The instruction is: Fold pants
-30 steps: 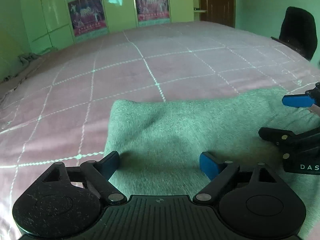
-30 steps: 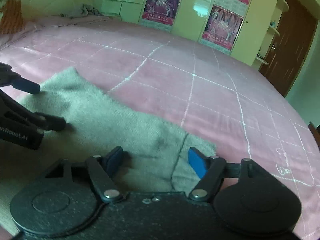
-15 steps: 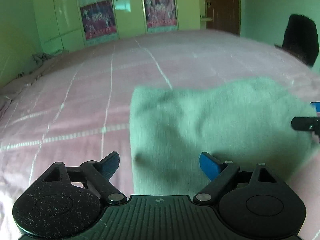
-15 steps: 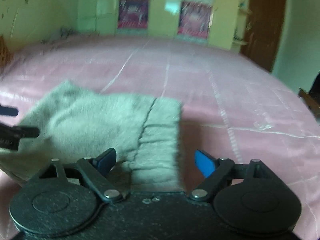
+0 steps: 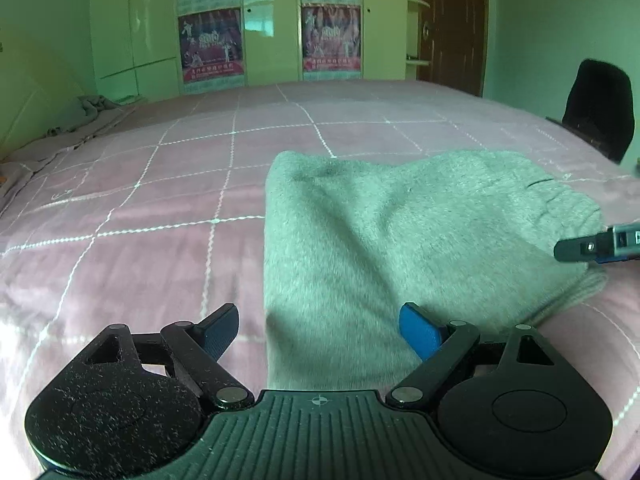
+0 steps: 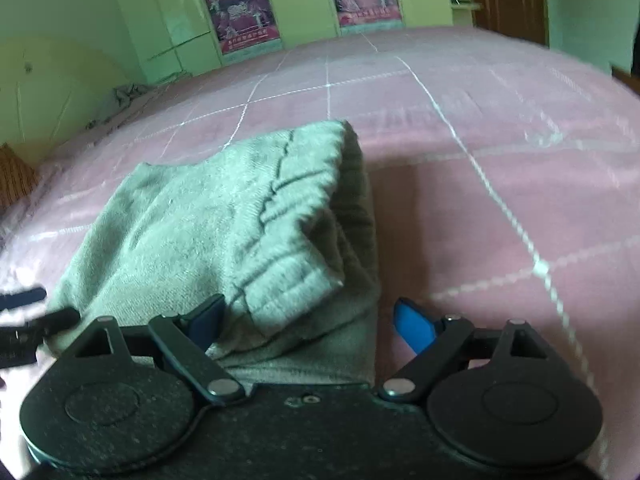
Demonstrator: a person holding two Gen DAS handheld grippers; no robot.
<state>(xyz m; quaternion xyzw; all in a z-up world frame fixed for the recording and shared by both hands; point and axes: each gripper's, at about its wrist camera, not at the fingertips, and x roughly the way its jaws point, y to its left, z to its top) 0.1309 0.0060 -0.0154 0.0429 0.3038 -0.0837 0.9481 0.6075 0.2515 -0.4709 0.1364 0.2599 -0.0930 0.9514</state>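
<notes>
The grey-green pants [image 5: 400, 232] lie folded into a thick rectangle on the pink checked bed cover [image 5: 160, 184]. In the right wrist view the pants [image 6: 240, 216] show stacked layers and a ribbed cuff near the camera. My left gripper [image 5: 320, 326] is open and empty, its fingers straddling the near left edge of the pants. My right gripper [image 6: 308, 318] is open and empty over the near right end. The right gripper's fingers [image 5: 600, 246] show at the right edge of the left wrist view; the left gripper's fingers [image 6: 36, 312] show at the left edge of the right wrist view.
A wardrobe with posters [image 5: 272, 32] stands beyond the bed. A brown door [image 5: 452, 20] is at the back right. A black chair [image 5: 600, 108] stands at the bed's right side. Crumpled cloth [image 5: 92, 106] lies at the far left of the bed.
Both grippers have drawn back and up from the pants. The cameras now look from farther off, and the whole folded bundle shows. Both stay open.
</notes>
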